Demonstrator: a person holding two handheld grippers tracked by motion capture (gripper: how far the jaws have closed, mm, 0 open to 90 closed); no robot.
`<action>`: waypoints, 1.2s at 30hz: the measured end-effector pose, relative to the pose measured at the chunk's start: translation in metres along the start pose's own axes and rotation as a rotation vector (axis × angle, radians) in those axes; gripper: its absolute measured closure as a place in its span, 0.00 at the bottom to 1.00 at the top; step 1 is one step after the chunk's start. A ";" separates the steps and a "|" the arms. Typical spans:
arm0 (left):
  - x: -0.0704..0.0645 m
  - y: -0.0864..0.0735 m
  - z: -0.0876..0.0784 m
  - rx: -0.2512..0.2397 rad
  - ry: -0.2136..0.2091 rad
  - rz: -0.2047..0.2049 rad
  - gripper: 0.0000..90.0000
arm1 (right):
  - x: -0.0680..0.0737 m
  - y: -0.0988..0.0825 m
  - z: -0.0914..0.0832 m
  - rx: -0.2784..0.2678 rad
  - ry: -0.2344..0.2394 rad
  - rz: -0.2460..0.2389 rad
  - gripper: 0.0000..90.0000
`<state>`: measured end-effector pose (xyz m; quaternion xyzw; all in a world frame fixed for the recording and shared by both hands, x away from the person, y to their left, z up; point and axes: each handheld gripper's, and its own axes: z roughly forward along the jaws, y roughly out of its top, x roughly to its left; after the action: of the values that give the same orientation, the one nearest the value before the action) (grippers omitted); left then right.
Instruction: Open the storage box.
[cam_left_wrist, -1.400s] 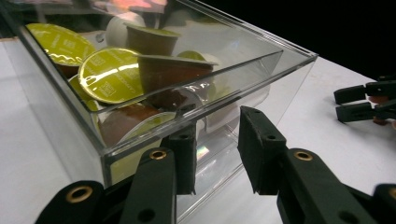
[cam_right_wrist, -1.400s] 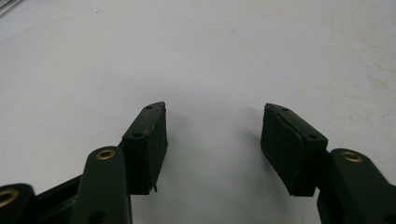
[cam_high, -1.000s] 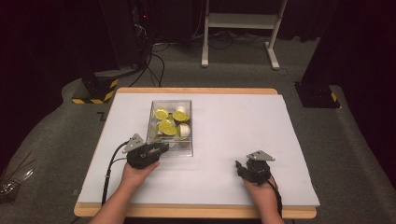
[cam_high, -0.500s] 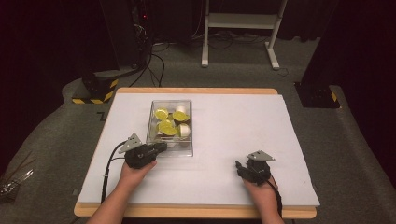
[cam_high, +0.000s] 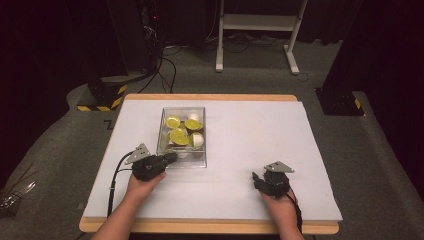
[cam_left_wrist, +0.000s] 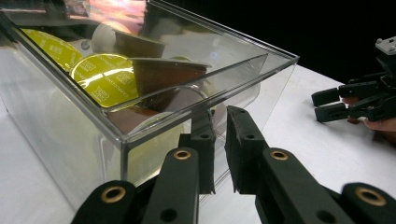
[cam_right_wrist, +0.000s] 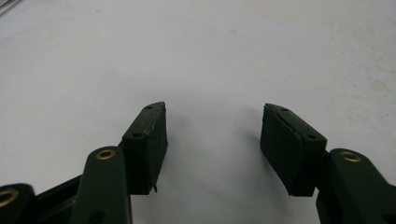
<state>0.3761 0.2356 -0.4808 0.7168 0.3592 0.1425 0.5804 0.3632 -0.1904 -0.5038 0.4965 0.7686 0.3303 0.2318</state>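
Observation:
A clear plastic box (cam_high: 161, 131) stands on the white table top (cam_high: 260, 130) and holds several coffee capsules (cam_high: 178, 136) with yellow-green foil lids. My left gripper (cam_high: 170, 158) is at the box's near wall. In the left gripper view its jaws (cam_left_wrist: 219, 119) have just been closing, one pad inside the box (cam_left_wrist: 60, 135) and one outside, pinching the thin wall beside the capsules (cam_left_wrist: 105, 81). My right gripper (cam_high: 257, 179) rests on the table at the front right, jaws apart with only bare table between them (cam_right_wrist: 212, 112). It also appears far right in the left gripper view (cam_left_wrist: 329, 105).
The table's wooden edge (cam_high: 210, 227) runs along the front. On the floor behind are a black-and-yellow base (cam_high: 100, 95), cables (cam_high: 165, 65) and a white frame stand (cam_high: 255, 30). A crinkled plastic wrapper (cam_high: 12, 192) lies on the floor at the left.
The left gripper's jaws have drawn together on the box's near wall, and the hand has edged slightly toward the box. The right hand has stayed still.

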 end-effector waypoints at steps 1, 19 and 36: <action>0.000 0.000 0.000 -0.001 -0.002 -0.001 0.91 | 0.000 0.000 0.000 0.000 0.000 0.000 0.46; -0.001 -0.003 -0.006 -0.005 -0.019 -0.007 0.93 | 0.000 0.000 0.000 0.000 0.000 -0.001 0.46; -0.007 -0.008 -0.019 -0.008 -0.022 -0.003 0.97 | 0.000 0.000 0.000 -0.001 -0.002 -0.002 0.46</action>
<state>0.3561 0.2451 -0.4817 0.7153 0.3535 0.1352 0.5874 0.3630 -0.1902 -0.5038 0.4959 0.7688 0.3297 0.2330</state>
